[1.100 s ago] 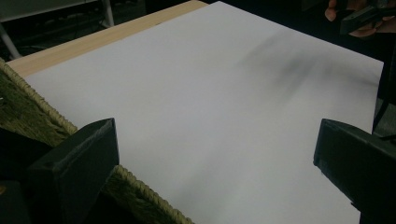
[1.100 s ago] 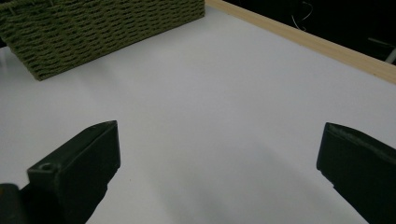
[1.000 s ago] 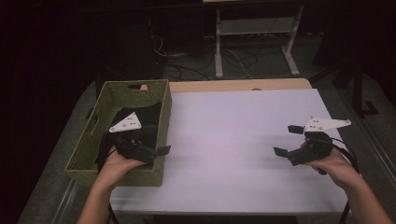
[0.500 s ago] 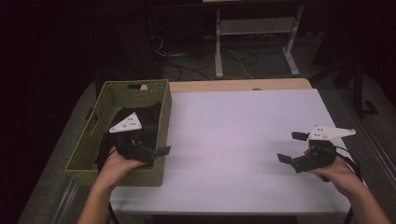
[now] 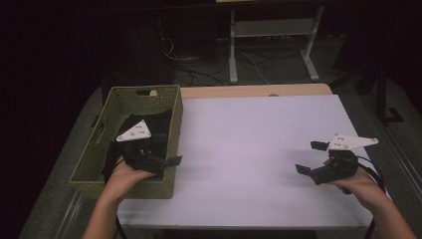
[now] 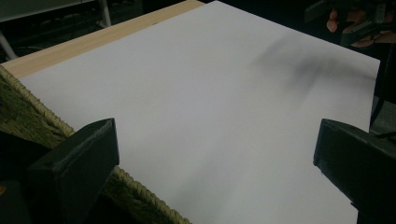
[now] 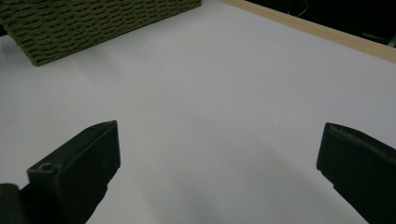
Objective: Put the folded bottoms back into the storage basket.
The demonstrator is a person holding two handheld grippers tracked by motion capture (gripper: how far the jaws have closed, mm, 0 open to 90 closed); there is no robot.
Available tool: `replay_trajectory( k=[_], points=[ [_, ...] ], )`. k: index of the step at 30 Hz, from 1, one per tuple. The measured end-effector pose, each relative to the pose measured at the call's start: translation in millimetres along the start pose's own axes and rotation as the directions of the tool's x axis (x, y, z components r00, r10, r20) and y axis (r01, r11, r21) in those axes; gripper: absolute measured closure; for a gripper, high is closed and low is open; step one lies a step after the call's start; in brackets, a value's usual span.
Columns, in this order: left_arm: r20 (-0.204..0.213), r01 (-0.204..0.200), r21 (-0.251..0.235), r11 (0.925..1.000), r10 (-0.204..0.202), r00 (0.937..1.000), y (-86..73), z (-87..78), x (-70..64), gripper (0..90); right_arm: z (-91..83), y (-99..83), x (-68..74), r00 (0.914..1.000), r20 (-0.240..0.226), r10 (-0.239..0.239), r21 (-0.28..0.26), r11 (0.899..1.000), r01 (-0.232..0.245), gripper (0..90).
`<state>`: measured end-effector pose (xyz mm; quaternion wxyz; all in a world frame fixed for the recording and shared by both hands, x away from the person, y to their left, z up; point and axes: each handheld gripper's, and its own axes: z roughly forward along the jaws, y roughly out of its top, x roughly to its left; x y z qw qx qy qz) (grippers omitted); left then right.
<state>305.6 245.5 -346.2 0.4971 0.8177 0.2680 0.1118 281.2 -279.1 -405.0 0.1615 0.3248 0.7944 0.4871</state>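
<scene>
I am holding the left gripper (image 5: 164, 162) over the near right corner of the olive-green woven rectangular basket (image 5: 94, 157), its jaws spread wide and gripping nothing; in the left gripper view they are straddling the basket's braided rim with bare table ahead. A dark, crumpled piece of black fabric (image 5: 149, 124) is lying inside the basket, against its right wall, just beyond that gripper. I am keeping the right gripper (image 5: 314, 158) low over the white rectangular tabletop (image 5: 249, 149), near its right edge and well apart from the basket, jaws likewise fully open and empty.

My worry from here: the left gripper is sitting right above the basket wall, so if I am dipping for the fabric at this angle, one jaw may be catching the rim and dragging or tipping the light basket toward the table's near edge. The fabric is dark against a shadowed interior, so I am judging depth poorly and could be closing on air or on the weave. The trailing cable could also be snagging the rim
</scene>
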Motion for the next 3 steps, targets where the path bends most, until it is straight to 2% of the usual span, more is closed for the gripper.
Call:
replay_trajectory(
  k=[3],
  points=[
    [0.002, 0.001, 0.001, 1.0000, -0.001, 1.0000, 0.1, 0.4, -0.2, 0.2, -1.2, 1.5, 0.5, 1.0000, -0.001, 0.000, -0.007, 1.000, 0.000, 0.0]
  ],
)
